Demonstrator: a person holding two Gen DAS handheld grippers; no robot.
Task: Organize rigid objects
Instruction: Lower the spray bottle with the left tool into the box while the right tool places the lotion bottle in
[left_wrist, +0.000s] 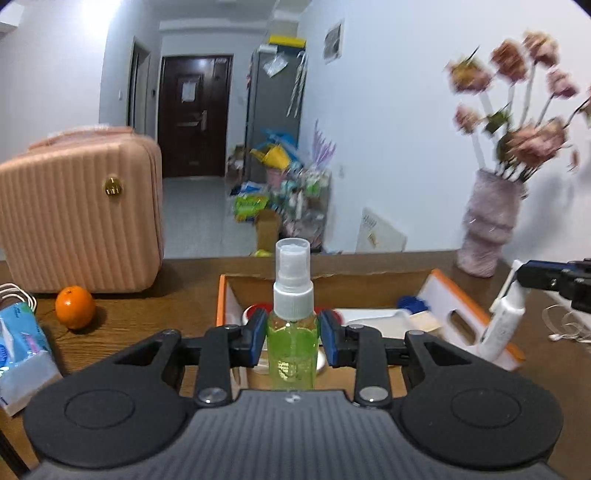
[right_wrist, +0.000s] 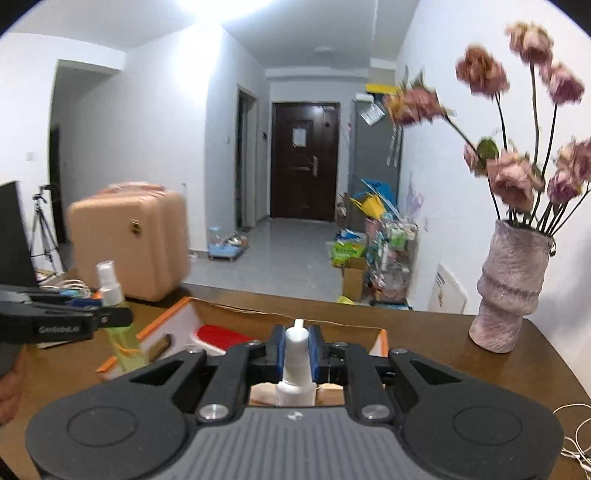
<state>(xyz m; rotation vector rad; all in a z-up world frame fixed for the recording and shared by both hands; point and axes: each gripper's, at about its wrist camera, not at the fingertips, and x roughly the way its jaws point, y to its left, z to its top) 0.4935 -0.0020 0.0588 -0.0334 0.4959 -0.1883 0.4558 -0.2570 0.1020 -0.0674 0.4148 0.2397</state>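
Left gripper (left_wrist: 293, 334) clamps a green spray bottle (left_wrist: 292, 343), blue pads pressed on both sides of its body, bottle upright, white pump top with clear cap above the fingers. The bottle is held over the near side of an open cardboard box (left_wrist: 369, 286) with orange-edged flaps that sits mid-desk toward the far edge. Inside the box: something red (left_wrist: 255, 308) and a blue item (left_wrist: 412, 303), both partly hidden, plus white packaging.

Right gripper (right_wrist: 296, 349) is closed on a white tube-like bottle (right_wrist: 295, 365), nozzle pointing up, pads tight on its neck. It is also over the box, near the box's right flap. In the left wrist view the same white bottle (left_wrist: 504, 321) shows at the right, tilted, pinched by the right gripper's dark fingers (left_wrist: 535, 277).

In the right wrist view, the left gripper (right_wrist: 110, 317) and green bottle (right_wrist: 122, 336) appear at the left, above the box's left flap (right_wrist: 162, 321).

Rest of the brown desk (left_wrist: 166, 314): pink ribbed case (left_wrist: 81, 210) at the far left, an orange (left_wrist: 75, 307) just in front of it, tissue pack (left_wrist: 22, 343) at the left edge, pale purple vase (right_wrist: 511, 284) with dried pink flowers at the far right, white cable (right_wrist: 576, 443) at the right edge.
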